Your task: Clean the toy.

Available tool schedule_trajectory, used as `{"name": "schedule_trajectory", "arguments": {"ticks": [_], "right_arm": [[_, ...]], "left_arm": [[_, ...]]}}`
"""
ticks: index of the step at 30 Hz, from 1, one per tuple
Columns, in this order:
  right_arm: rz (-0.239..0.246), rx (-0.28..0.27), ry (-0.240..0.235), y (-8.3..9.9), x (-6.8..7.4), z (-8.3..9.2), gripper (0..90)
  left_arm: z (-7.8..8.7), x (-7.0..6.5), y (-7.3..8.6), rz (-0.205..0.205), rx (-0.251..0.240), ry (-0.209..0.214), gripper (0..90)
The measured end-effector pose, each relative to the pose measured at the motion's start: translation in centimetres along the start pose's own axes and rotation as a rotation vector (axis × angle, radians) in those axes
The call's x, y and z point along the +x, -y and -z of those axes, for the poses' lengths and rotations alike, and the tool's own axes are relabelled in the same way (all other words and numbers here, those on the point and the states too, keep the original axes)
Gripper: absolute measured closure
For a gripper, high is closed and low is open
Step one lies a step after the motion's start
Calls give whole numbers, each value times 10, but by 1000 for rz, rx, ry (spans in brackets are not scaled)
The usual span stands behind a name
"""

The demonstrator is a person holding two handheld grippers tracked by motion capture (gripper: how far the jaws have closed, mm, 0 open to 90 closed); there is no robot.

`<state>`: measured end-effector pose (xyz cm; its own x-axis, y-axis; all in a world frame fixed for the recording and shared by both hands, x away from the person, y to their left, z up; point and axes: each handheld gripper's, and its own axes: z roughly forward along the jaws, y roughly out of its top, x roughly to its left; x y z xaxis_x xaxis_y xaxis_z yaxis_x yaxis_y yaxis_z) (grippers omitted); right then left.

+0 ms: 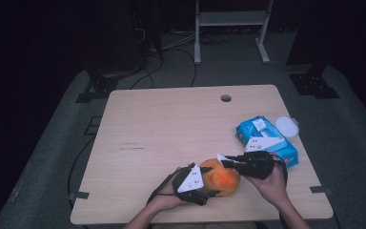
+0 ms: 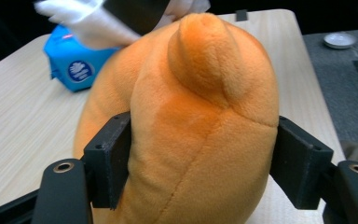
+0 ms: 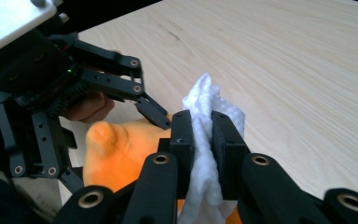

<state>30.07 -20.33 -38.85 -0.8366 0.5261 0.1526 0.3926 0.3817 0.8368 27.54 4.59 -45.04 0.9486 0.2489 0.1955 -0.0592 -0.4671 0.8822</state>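
Left gripper (image 1: 205, 190), lower centre-left of the high view: jaws clamped on both sides of the orange plush toy (image 1: 221, 177), pads pressing into the fabric, holding it steady near the table's (image 1: 171, 124) front edge. In the left gripper view the toy (image 2: 191, 130) bulges between the two pads.

Right gripper (image 1: 226, 162), just right of the toy: jaws closed tight on a folded white tissue (image 3: 205, 140). Tissue tip hangs at the toy's upper side; can't tell if it's touching.

Blue tissue pack (image 1: 267, 140) sits right of centre, white round lid (image 1: 286, 126) just beyond it.

Read: tissue pulled, toy secured, setup done. Wiping looks either just starting or midway. No visible stain to gauge by. Left to do: finish the wipe, release the toy, drop the tissue.
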Motion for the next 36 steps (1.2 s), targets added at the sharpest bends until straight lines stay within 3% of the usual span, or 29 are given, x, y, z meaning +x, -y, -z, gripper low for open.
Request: {"name": "schedule_trajectory", "arguments": {"ticks": [7,9,13,15,20,23,26,29,31,33,36], "right_arm": [[-86,-15,37,14,-26,13,800],[-100,-29,23,14,-27,15,800],[-80,-50,-22,10,-19,16,800],[-77,-50,-25,10,-20,15,800],[-127,-42,11,19,-35,17,800],[-152,-55,9,21,-38,21,800],[-119,-76,-24,13,-28,21,800],[-69,-45,-27,9,-19,13,800],[-88,-47,-35,12,-22,13,800],[-102,-37,0,15,-29,15,800],[-118,-45,3,17,-30,18,799]], "left_arm": [[5,11,5,72,-20,12,299],[6,13,7,91,-29,15,299],[8,19,10,137,-41,12,299],[8,20,10,138,-41,12,299],[8,21,10,149,-40,7,298],[8,23,12,169,-50,11,297],[8,24,12,181,-54,13,297],[8,25,13,194,-58,16,296],[9,27,13,207,-62,16,294],[10,28,13,222,-65,17,289],[9,28,12,231,-66,14,289]]}}
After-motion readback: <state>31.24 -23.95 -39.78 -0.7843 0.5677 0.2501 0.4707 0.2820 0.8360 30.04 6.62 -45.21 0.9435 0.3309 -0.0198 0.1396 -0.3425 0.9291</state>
